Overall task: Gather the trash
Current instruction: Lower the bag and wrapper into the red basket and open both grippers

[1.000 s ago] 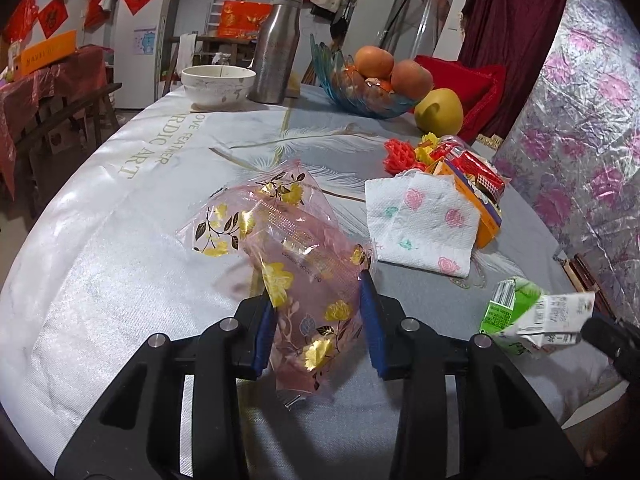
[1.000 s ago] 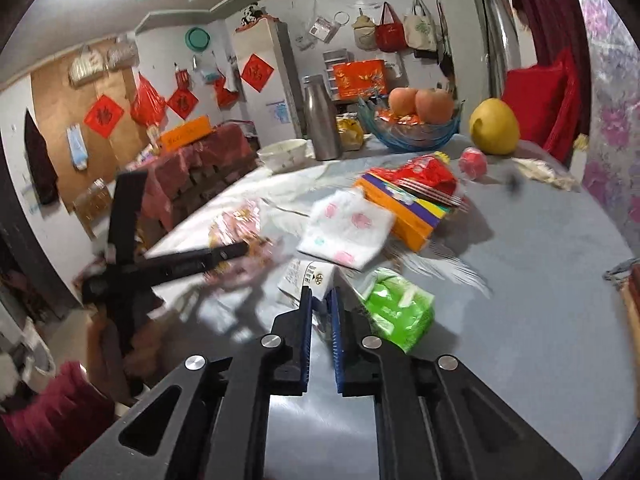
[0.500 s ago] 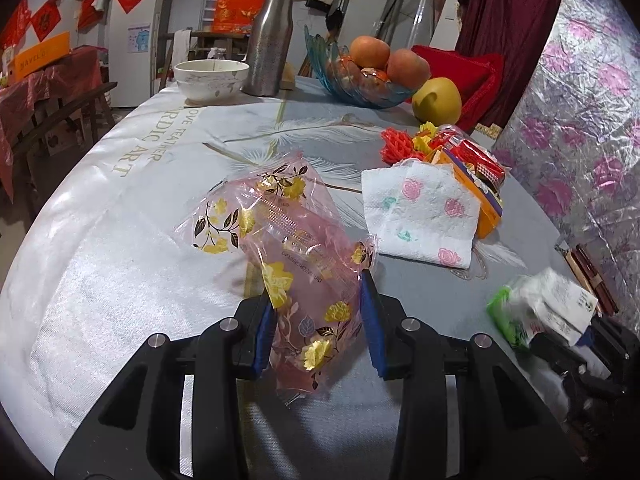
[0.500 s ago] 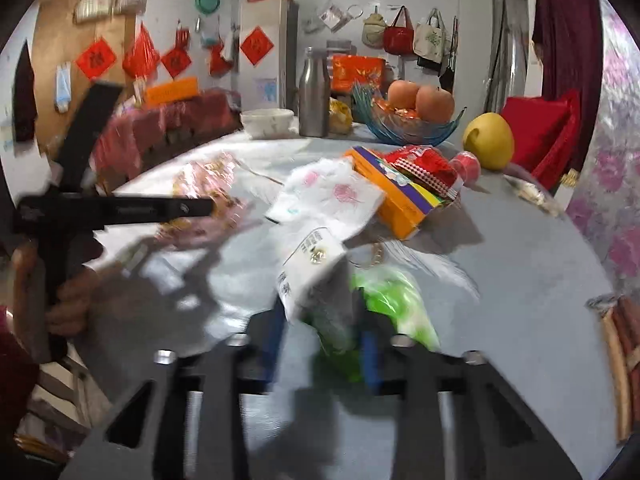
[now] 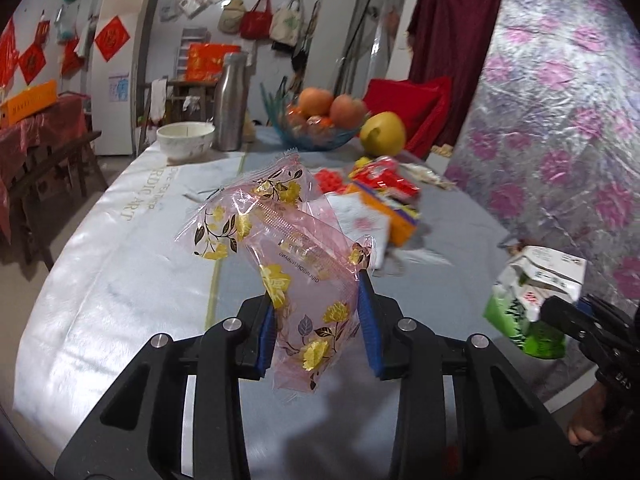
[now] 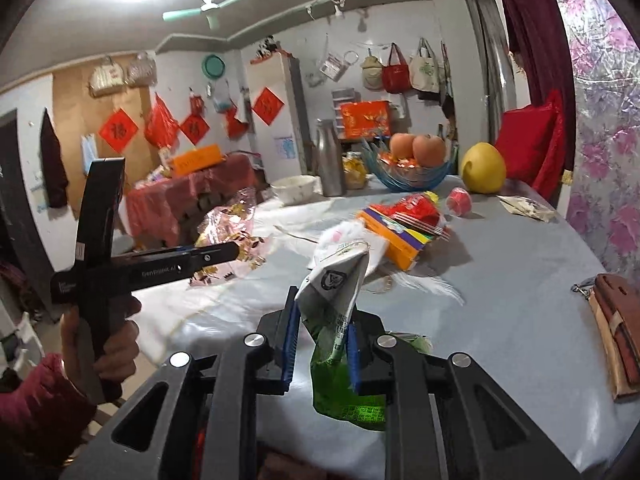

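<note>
A crumpled pink see-through wrapper with gold flowers [image 5: 280, 232] hangs above the grey table [image 5: 120, 280], clamped between the blue pads of my left gripper [image 5: 316, 304], whose jaws are closing on it. My right gripper [image 6: 322, 320] pinches a squashed green and white carton [image 6: 336, 280] held clear of the table, its jaws also closing. In the left wrist view the carton [image 5: 528, 296] and the right gripper [image 5: 560, 312] sit at the right edge. In the right wrist view a hand in a dark red sleeve holds the left gripper [image 6: 236, 252] with the wrapper [image 6: 228, 224].
On the table lie a flowered tissue [image 5: 360, 220], an orange box [image 5: 400, 216] with a red packet on top, a blue fruit bowl [image 5: 316, 128], a yellow pomelo [image 5: 382, 134], a steel bottle [image 5: 232, 104] and a white bowl [image 5: 186, 140]. A brown wallet [image 6: 616, 320] lies at the right edge.
Both grippers have risen. The pink wrapper has come up off the table in the left gripper. The right gripper took hold of the green and white carton and lifted it.
</note>
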The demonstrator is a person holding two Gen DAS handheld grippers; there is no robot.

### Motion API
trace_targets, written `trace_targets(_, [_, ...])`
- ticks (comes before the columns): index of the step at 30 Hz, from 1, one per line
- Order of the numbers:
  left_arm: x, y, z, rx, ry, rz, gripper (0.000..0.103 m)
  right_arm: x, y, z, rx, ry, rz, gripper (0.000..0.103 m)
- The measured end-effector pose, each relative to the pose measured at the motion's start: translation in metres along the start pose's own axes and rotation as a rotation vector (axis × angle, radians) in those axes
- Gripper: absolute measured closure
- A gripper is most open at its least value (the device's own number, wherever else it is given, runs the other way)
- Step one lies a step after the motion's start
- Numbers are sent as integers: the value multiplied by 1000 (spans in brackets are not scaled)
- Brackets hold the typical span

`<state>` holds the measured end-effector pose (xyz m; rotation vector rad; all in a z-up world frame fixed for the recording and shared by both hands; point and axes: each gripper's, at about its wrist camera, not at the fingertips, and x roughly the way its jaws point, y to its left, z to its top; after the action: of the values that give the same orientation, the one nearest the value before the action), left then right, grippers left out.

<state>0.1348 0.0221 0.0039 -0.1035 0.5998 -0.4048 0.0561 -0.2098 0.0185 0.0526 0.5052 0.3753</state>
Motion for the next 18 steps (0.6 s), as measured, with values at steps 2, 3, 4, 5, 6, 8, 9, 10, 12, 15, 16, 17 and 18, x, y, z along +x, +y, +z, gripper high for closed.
trace_targets(2, [-14,-9,-4,0,-6,-25,66,-13,3,-1,5,-12,19,82])
trace_targets(3, [-21,-13,-7,3,-7,-35,66,-23,4,-2,6,-21,22,82])
trace_targets(4, [-30,-19,-13,10,-9,-46,66,-30,6,-3,5,-29,22,82])
trace_targets(5, [-36,-24,-16,18,-11,-49,66,-38,6,-4,5,-35,22,82])
trace_targets(6, [-43,-29,-22,29,-12,-49,66,-46,6,-6,7,-37,24,82])
trace_targets(8, [-55,-37,-33,42,-14,-45,66,-57,5,-11,19,-31,44,82])
trace_targets(9, [-61,-40,-38,42,-16,-45,66,-61,6,-13,21,-25,54,82])
trace_targets(10, [-66,-42,-42,40,-17,-47,66,-67,8,-18,20,-13,66,82])
trace_targets(12, [-80,-46,-51,34,-24,-51,66,-76,14,-29,11,9,87,82])
trace_targets(15, [-98,-47,-64,23,-40,-46,66,-82,24,-45,3,46,120,82])
trace_targets(16, [-103,-47,-67,17,-43,-47,66,-81,27,-50,4,64,135,82])
trace_targets(17, [-106,-47,-70,14,-45,-48,66,-80,31,-55,3,83,152,81])
trace_targets(18, [-110,-47,-74,10,-45,-48,66,-79,35,-60,3,100,166,81])
